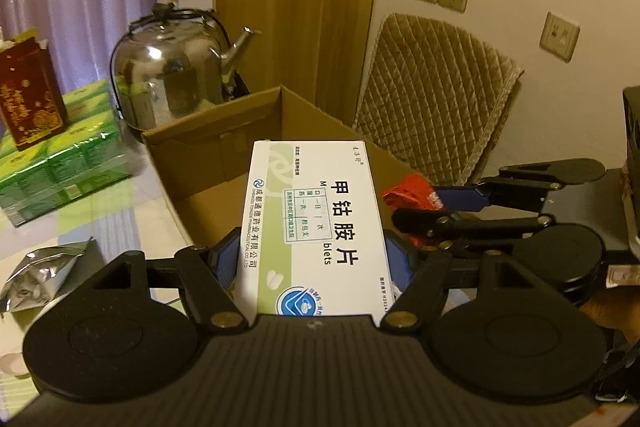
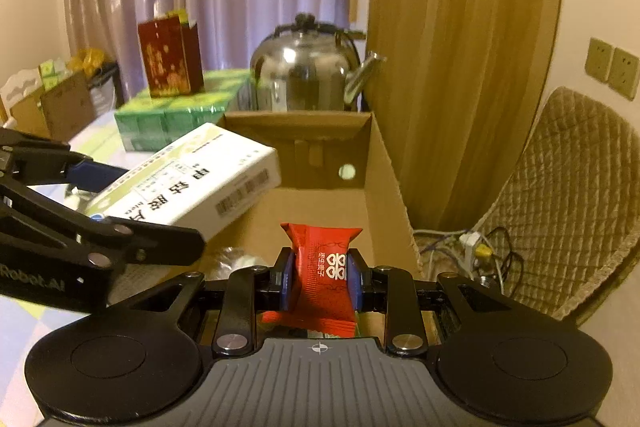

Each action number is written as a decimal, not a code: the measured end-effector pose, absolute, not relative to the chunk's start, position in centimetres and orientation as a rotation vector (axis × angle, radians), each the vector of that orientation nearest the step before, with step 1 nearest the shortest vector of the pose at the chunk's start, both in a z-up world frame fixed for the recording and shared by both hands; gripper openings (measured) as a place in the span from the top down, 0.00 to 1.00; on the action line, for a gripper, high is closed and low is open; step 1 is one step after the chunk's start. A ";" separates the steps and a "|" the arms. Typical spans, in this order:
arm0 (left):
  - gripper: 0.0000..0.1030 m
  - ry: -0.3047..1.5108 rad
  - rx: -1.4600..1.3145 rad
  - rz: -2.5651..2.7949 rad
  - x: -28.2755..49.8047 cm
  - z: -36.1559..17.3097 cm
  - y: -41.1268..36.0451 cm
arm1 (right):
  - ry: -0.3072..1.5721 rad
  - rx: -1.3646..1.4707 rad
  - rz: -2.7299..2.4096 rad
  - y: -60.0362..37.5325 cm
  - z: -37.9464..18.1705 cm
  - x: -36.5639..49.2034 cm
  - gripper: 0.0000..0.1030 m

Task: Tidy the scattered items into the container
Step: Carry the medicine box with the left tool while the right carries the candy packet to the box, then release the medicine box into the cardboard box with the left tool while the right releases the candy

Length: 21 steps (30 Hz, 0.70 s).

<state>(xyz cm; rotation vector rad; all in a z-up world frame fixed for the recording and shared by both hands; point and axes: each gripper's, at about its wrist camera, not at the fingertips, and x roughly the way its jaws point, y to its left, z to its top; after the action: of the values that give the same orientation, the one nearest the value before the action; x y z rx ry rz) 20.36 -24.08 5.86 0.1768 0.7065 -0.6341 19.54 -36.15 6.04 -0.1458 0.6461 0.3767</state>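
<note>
My left gripper [image 1: 314,259] is shut on a white and green medicine box [image 1: 310,227], held over the near edge of an open cardboard box [image 1: 208,151]. From the right wrist view the same medicine box [image 2: 192,183] juts in from the left above the cardboard box [image 2: 384,179]. My right gripper [image 2: 322,281] is shut on a red candy packet [image 2: 324,275], also over the box's near side. The left wrist view catches that red packet [image 1: 412,193] and the right gripper [image 1: 460,209] at the right. A small pale round spot shows on the box's far inner wall.
A steel kettle [image 1: 172,75] stands behind the cardboard box. Green packaged boxes [image 1: 60,155] with a dark red gift bag [image 1: 28,95] on top lie left of it. A silver foil pouch [image 1: 44,275] lies on the table at left. A quilted chair back [image 1: 436,95] stands right, cables [image 2: 472,247] below.
</note>
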 end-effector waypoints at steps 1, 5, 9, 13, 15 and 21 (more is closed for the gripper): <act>0.35 0.716 0.179 -0.633 20.7 5.4 -24.3 | 0.654 -0.149 0.376 -36.2 5.6 19.9 0.76; 0.35 0.753 0.186 -0.615 21.7 3.5 -24.7 | 0.665 -0.159 0.371 -36.4 4.5 20.7 0.76; 0.35 0.775 0.199 -0.609 22.1 2.1 -24.6 | 0.665 -0.147 0.365 -36.9 3.9 21.1 0.76; 0.35 0.771 0.222 -0.617 21.9 1.7 -24.8 | 0.671 -0.142 0.364 -37.1 3.6 21.3 0.76; 0.34 0.770 0.234 -0.621 21.8 1.7 -25.0 | 0.675 -0.141 0.366 -37.0 3.5 21.3 0.76; 0.34 0.757 0.222 -0.639 21.0 2.1 -24.7 | 0.676 -0.140 0.373 -36.9 3.5 21.1 0.76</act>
<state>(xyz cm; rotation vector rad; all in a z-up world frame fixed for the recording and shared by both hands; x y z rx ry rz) 20.95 -24.74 2.11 0.2221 0.7568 -0.6386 21.14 -36.86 3.54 -0.1401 0.6765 0.3730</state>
